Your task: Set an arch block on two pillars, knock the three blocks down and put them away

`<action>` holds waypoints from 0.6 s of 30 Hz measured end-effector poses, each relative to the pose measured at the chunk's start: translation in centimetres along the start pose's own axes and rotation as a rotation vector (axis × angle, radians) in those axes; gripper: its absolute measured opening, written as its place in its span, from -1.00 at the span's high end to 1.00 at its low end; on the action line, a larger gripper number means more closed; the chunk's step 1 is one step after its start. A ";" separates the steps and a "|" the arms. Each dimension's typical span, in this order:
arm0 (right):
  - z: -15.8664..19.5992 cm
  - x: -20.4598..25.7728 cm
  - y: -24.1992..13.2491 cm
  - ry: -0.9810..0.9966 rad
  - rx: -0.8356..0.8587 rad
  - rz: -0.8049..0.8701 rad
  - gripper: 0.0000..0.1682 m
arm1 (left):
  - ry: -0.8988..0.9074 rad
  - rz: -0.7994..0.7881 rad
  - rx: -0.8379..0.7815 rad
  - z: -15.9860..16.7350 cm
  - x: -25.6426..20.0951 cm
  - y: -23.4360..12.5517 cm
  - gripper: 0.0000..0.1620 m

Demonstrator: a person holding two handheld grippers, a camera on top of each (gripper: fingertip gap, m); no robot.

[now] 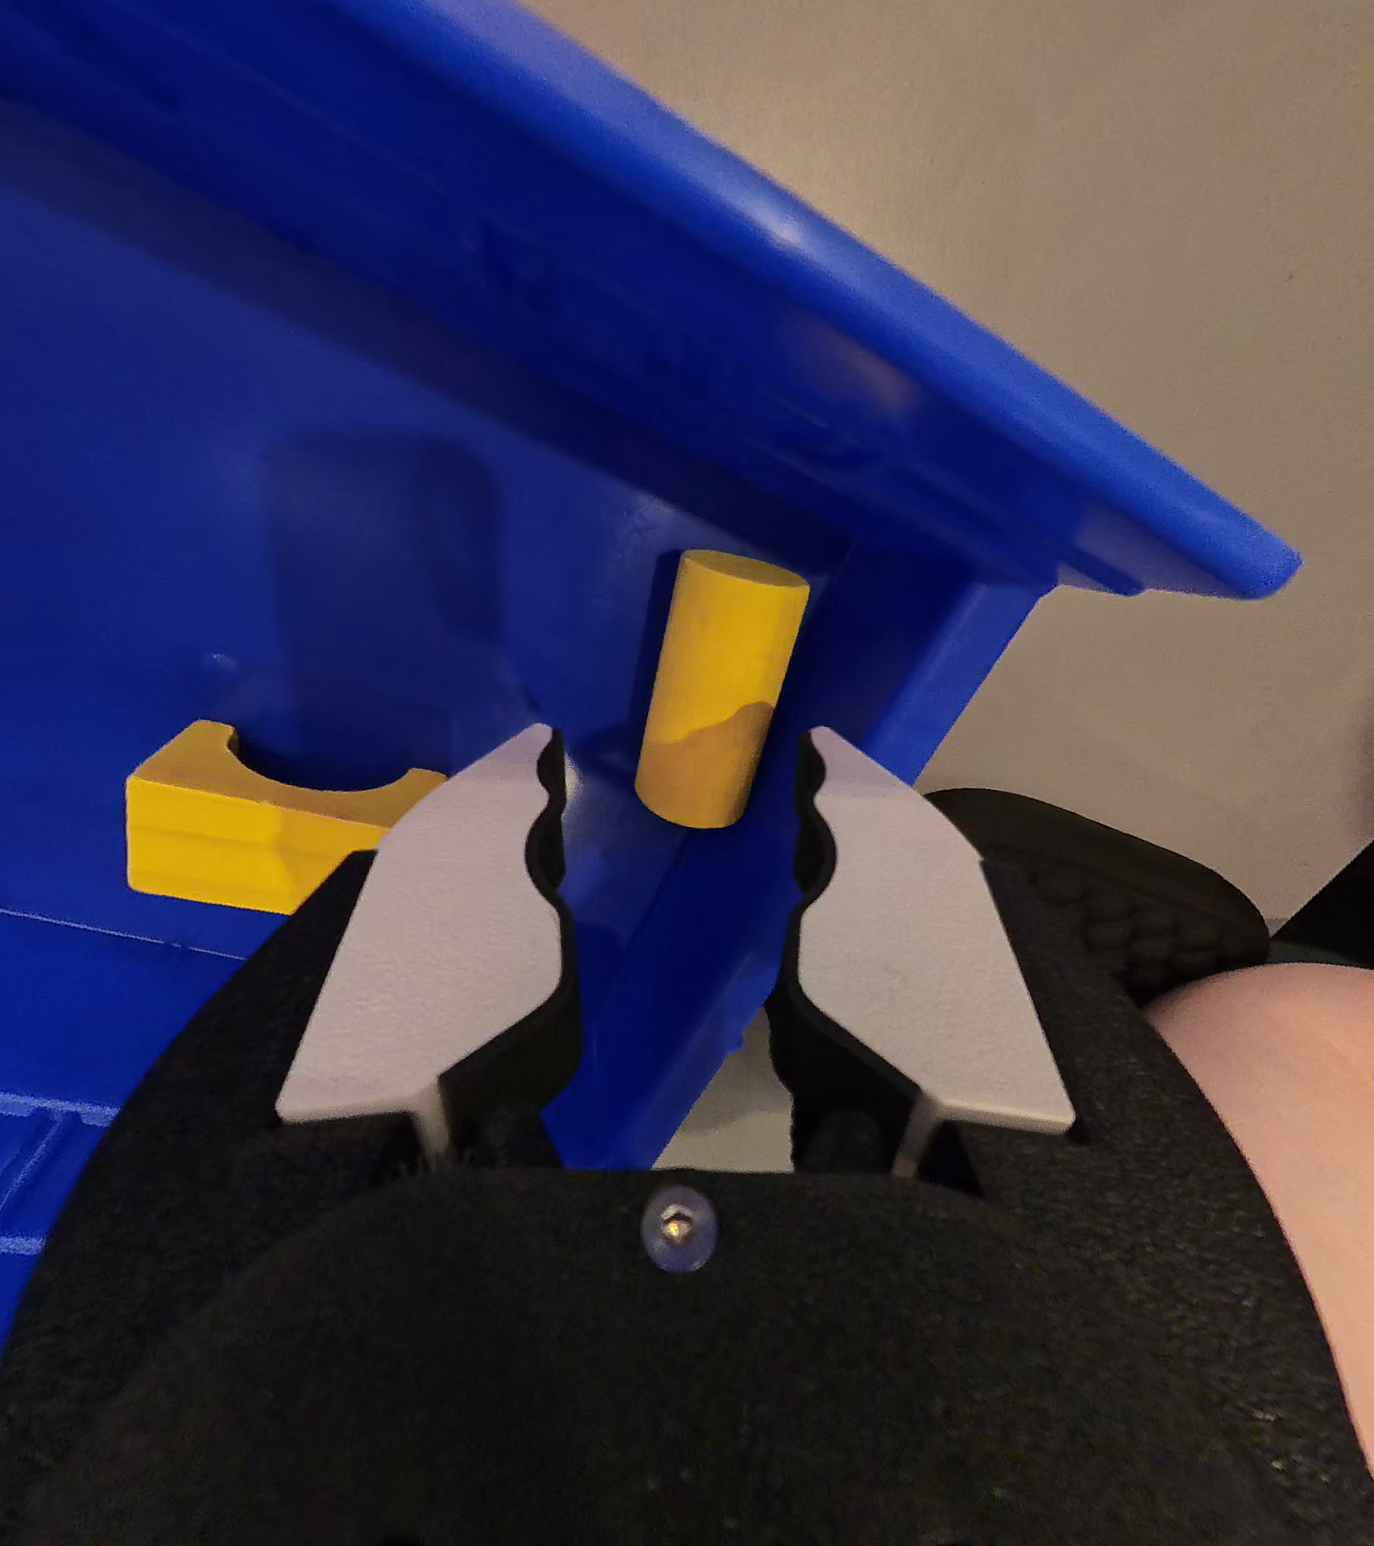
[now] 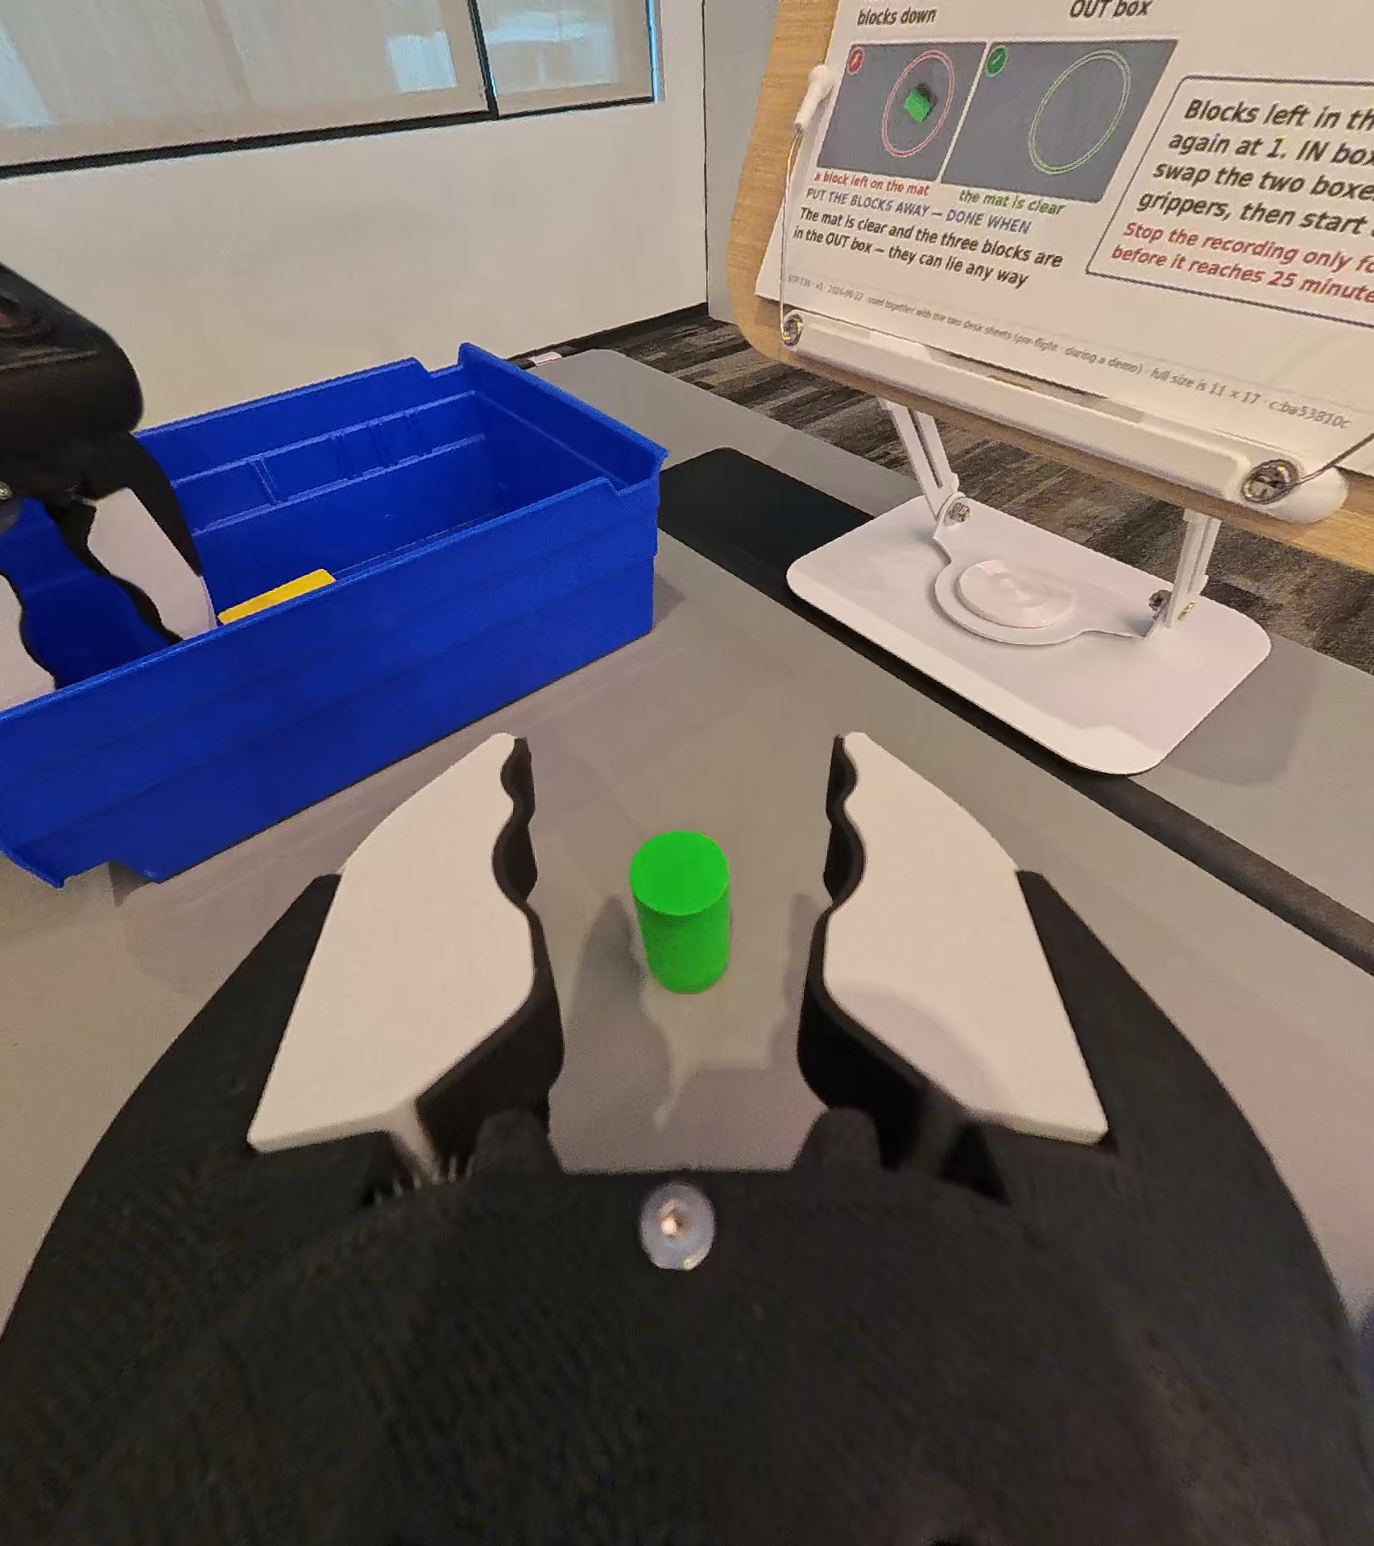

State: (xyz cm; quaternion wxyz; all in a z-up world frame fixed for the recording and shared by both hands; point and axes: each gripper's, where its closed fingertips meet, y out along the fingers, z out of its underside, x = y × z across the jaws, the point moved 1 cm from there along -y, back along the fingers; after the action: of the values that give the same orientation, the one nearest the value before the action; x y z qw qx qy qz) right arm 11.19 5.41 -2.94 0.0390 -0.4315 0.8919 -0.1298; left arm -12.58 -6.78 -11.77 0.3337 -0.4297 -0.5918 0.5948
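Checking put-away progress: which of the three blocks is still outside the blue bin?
The green cylinder, upright on the grey table between the open right gripper's fingers. The yellow cylinder and yellow arch block already lie inside the blue bin.

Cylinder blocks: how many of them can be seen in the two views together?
2. A yellow cylinder block lies in the blue bin, near a corner. A green cylinder block stands upright on the grey table, before the open right gripper. The bin may hide more.
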 end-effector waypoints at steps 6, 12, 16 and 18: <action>0.2 0.0 0.1 0.001 0.012 -0.004 0.18 | 0.017 -0.003 0.057 -0.4 0.2 1.3 0.38; 0.1 0.1 0.0 0.000 0.018 -0.010 0.18 | -0.014 -0.035 0.156 0.2 1.2 2.6 0.38; 0.2 0.1 0.0 0.000 0.027 -0.015 0.18 | -0.007 -0.090 0.167 0.2 2.1 2.8 0.58; 0.3 0.2 0.0 -0.002 0.030 -0.017 0.18 | -0.006 -0.099 0.163 0.3 2.3 2.7 0.59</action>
State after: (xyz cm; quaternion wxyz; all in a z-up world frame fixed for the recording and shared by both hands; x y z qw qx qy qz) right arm 11.11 5.23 -3.19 0.0453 -0.4384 0.8861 -0.1432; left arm -13.48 -4.97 -14.75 0.3948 -0.3696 -0.5628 0.6251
